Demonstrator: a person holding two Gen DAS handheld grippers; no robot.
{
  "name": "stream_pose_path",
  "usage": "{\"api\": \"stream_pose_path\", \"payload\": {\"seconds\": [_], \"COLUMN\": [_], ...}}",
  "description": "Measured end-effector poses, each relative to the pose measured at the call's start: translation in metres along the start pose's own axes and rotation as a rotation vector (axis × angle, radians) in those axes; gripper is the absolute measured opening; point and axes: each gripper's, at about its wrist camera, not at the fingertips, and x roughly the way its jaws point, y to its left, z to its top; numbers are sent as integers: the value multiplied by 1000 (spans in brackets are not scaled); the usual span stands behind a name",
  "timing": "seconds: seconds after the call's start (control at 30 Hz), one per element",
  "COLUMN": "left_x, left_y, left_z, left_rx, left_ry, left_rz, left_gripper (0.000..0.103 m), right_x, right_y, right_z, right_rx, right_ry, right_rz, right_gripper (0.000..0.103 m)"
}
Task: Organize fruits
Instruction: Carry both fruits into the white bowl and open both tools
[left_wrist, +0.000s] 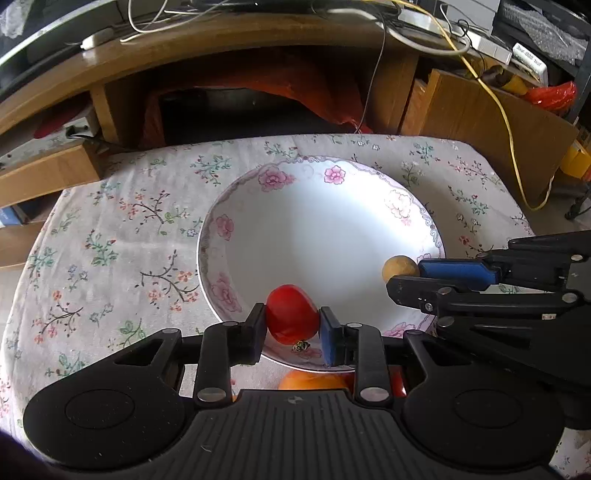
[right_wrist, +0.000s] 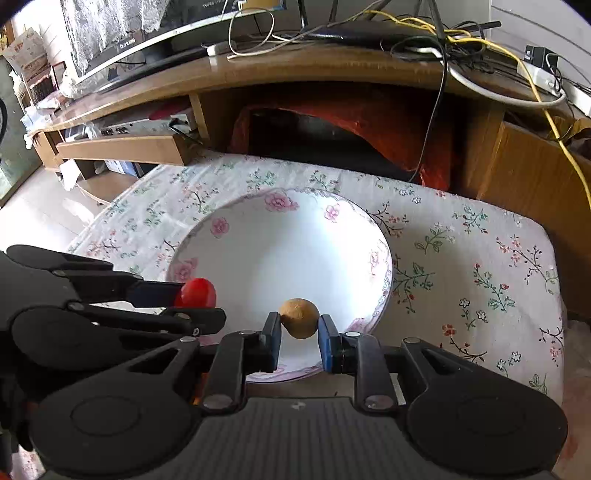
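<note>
A white bowl (left_wrist: 236, 206) with pink flowers on its rim sits on the floral cloth; the same bowl (right_wrist: 376, 254) shows in the right wrist view. My left gripper (left_wrist: 292, 320) is shut on a red tomato (left_wrist: 291, 314), held over the bowl's near rim. Over the bowl's near right rim, my right gripper (right_wrist: 299, 325) is shut on a small round tan fruit (right_wrist: 300, 317). Each gripper appears in the other's view: the right gripper (left_wrist: 406, 275) with the tan fruit (left_wrist: 399, 267), the left gripper (right_wrist: 192, 299) with the tomato (right_wrist: 197, 291). An orange fruit (left_wrist: 310, 380) lies below the bowl, partly hidden.
The floral cloth (left_wrist: 122, 236) covers a small table (right_wrist: 480, 280) whose edges drop off at left and right. A wooden desk (right_wrist: 332, 66) with cables and a yellow cord (left_wrist: 498, 103) stands right behind it. A red cloth (right_wrist: 406, 122) hangs under the desk.
</note>
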Motion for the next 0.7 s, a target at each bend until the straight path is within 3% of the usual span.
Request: {"api": "stream_pose_path", "payload": {"seconds": [0.43, 0.7], "left_x": [6, -1], "left_y": [-1, 4], "left_z": [0, 3], "left_rx": [15, -13], "left_ry": [0, -17], "left_rz": [19, 13], "left_gripper": [39, 55], "right_x": [13, 5], "right_y": [-5, -9], "right_z": [1, 5], "right_rx": [1, 21], "right_ry": [17, -10], "right_rz": [-3, -7], "right_gripper": [26, 26]}}
